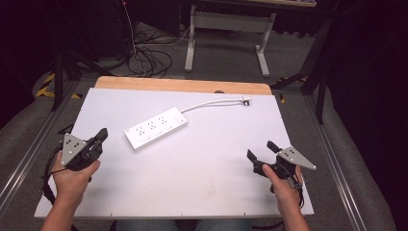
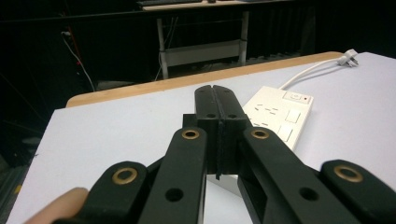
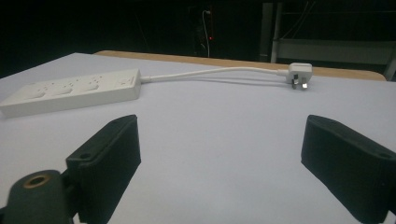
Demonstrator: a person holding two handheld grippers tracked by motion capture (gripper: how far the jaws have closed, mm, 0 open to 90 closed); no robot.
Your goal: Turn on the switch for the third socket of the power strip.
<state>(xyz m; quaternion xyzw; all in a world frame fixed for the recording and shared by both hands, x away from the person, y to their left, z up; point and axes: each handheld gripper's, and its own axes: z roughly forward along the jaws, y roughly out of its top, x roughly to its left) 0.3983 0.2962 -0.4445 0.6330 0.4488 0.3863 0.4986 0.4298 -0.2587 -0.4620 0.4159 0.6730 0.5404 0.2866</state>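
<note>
White table (image 1: pixel 202 183) with a wood back edge is carrying just a white power strip (image 1: pixel 155 128), its cord (image 1: pixel 211 102) and plug (image 1: pixel 246 100) lying flat toward the back.

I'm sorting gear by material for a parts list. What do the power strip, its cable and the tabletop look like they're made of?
Power strip: most likely moulded plastic, white with a smooth satin face and crisp edges.
Cable: probably a rubbery or PVC sheath, white and bending in a soft curve.
Tabletop: a matt pale sheet, perhaps laminate; the bare tan strip along the far edge suggests a wood board beneath.
</note>
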